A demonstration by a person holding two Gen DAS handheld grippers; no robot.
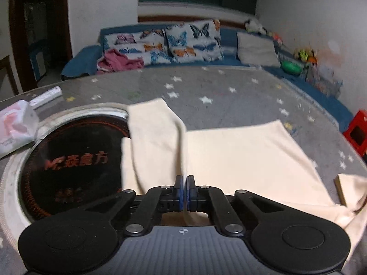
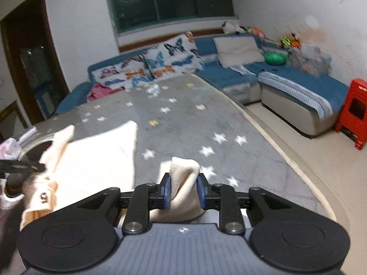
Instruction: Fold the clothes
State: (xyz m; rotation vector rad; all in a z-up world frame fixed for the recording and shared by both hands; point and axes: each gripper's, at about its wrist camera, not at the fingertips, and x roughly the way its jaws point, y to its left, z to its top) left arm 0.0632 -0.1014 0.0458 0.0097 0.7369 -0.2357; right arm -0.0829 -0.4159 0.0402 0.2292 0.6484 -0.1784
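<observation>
A cream garment (image 1: 247, 155) lies spread on the grey star-patterned table cover (image 1: 206, 84). My left gripper (image 1: 184, 178) is shut on a thin edge of the cream garment; a lifted part of the cloth (image 1: 156, 142) runs up and left from the jaws. In the right wrist view the cream garment (image 2: 96, 160) lies at the left. My right gripper (image 2: 183, 183) is shut on a bunched fold of the cream garment (image 2: 184, 174), held a little above the table cover (image 2: 206, 123). The left gripper's fingers (image 2: 20, 166) show at the left edge.
A round black cooktop (image 1: 75, 165) with a pale rim is set in the table at the left, partly under the cloth. A tissue pack (image 1: 16, 126) and a white power strip (image 1: 45, 96) lie beyond it. A blue sofa (image 2: 286, 80) and red stool (image 2: 353, 114) stand past the table's right edge.
</observation>
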